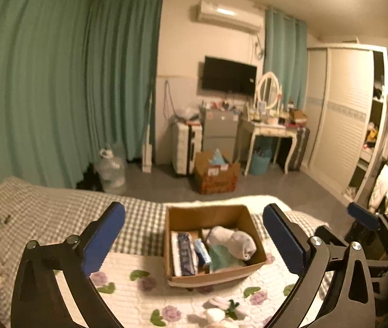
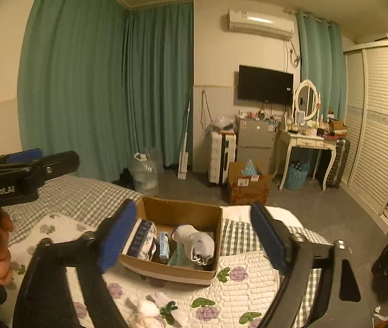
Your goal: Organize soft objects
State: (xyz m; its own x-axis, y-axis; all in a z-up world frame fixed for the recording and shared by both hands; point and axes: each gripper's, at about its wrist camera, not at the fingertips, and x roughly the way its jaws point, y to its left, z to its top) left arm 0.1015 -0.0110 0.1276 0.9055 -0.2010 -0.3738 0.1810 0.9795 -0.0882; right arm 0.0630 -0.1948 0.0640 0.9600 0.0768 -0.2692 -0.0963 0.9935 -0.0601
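Two grippers hover above the bed, both spread wide and holding nothing: the left gripper [image 1: 194, 235] and the right gripper [image 2: 194, 235] each frame an open cardboard box [image 1: 244, 266] sitting on the floral quilt [image 1: 128, 298] near the bed's foot edge. Inside the box lie a rolled grey cloth [image 1: 235, 239], a green cloth [image 1: 221, 258], and tissue packs [image 1: 184, 254]. A small white plush toy [image 2: 150, 311] lies on the quilt in front of the box.
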